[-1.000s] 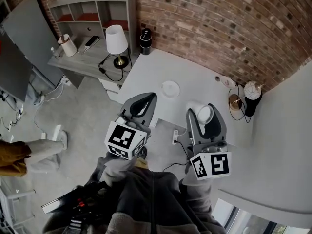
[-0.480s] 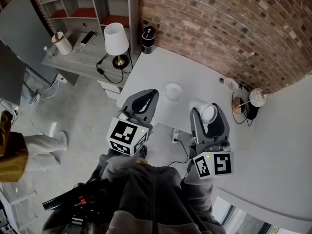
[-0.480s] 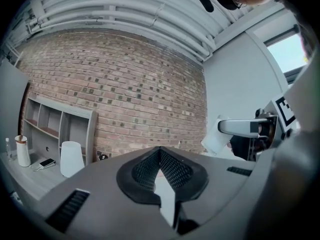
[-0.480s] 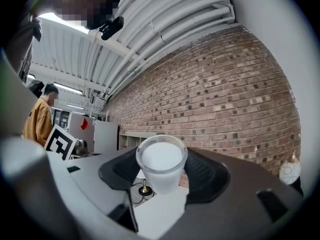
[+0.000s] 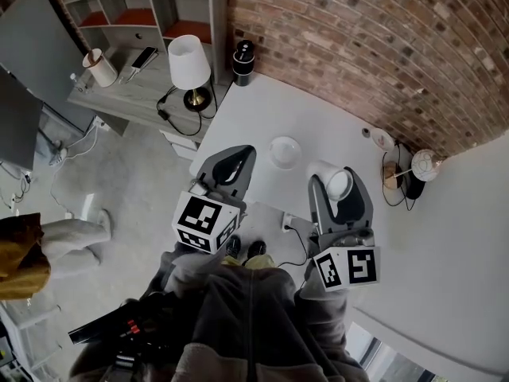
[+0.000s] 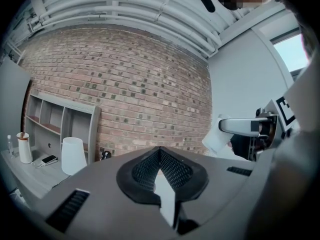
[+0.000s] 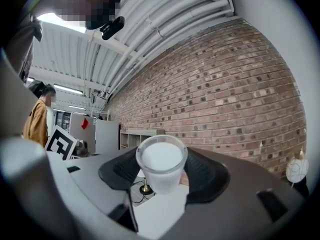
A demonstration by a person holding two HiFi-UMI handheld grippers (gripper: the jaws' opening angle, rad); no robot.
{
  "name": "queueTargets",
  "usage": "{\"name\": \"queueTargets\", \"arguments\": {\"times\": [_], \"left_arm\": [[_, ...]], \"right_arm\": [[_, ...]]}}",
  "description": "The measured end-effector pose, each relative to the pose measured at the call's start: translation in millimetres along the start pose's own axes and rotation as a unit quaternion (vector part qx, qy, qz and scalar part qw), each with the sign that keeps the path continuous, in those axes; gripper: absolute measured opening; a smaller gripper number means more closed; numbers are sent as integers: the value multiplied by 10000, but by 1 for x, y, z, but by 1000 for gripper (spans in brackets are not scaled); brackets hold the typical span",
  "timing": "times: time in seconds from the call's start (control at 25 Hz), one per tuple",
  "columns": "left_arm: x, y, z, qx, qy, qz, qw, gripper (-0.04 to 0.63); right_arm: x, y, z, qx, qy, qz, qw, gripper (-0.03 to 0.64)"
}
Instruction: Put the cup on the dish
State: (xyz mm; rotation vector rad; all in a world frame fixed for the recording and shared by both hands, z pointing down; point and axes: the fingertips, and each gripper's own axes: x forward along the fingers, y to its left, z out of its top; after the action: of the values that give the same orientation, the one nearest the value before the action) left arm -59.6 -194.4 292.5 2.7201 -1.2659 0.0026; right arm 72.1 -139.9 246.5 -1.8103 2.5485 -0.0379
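Cup (image 5: 337,183) and dish (image 5: 285,151) are found apart in the head view: the dish lies bare on the white bench (image 5: 262,106), close to the edge nearest the person and toward its left corner, while the cup is carried above that same edge, near the dish and to its right. The cup is pinched by the right gripper (image 5: 338,192), one jaw on each side of its wall, and is kept mouth up, so that it can be set down on its base, it is judged. The left gripper (image 5: 231,159) is held off the bench's left edge, over the floor, out of the way of the dish. In the left gripper view the left gripper (image 6: 159,156) is seen with its jaws pressed together at the tips and nothing between them; only the brick wall (image 6: 130,84) and a lamp (image 6: 73,155) are faced, and the cup (image 6: 216,139) is glimpsed at the right in the other gripper. In the right gripper view the cup (image 7: 161,166) is shown clamped by the right gripper (image 7: 162,173), the dark pads set against both flanks of its frosted wall and its open mouth turned up toward the camera. The dish is not shown there, so the placing is judged not yet done.
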Motion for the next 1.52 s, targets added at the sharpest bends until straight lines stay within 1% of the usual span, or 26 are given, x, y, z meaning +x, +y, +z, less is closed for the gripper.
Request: {"name": "queueTargets", "arguments": {"times": [0.16, 0.4, 0.56, 0.72, 0.92, 1.24, 1.52], "left_arm": [[11, 6, -3, -11, 92, 159, 9998, 2], [27, 9, 5, 164, 105, 386, 9991, 2], [40, 4, -7, 202, 192, 489, 9984, 2], [48, 8, -17, 129, 305, 550, 9979, 2], [55, 13, -40, 79, 473, 594, 9971, 2], [59, 21, -82, -22, 842, 633, 9944, 2], [68, 26, -129, -207, 1261, 640, 9897, 2]], "right_arm": [[13, -12, -9, 103, 115, 125, 9998, 268], [28, -29, -12, 193, 84, 304, 9993, 268], [32, -48, -26, 286, 138, 393, 9987, 268], [41, -58, -39, 426, 272, 429, 9978, 268], [51, -68, -65, 495, 486, 433, 9967, 268], [65, -72, -113, 565, 891, 497, 9932, 268], [81, -83, -165, 626, 1335, 479, 9879, 268]]}}
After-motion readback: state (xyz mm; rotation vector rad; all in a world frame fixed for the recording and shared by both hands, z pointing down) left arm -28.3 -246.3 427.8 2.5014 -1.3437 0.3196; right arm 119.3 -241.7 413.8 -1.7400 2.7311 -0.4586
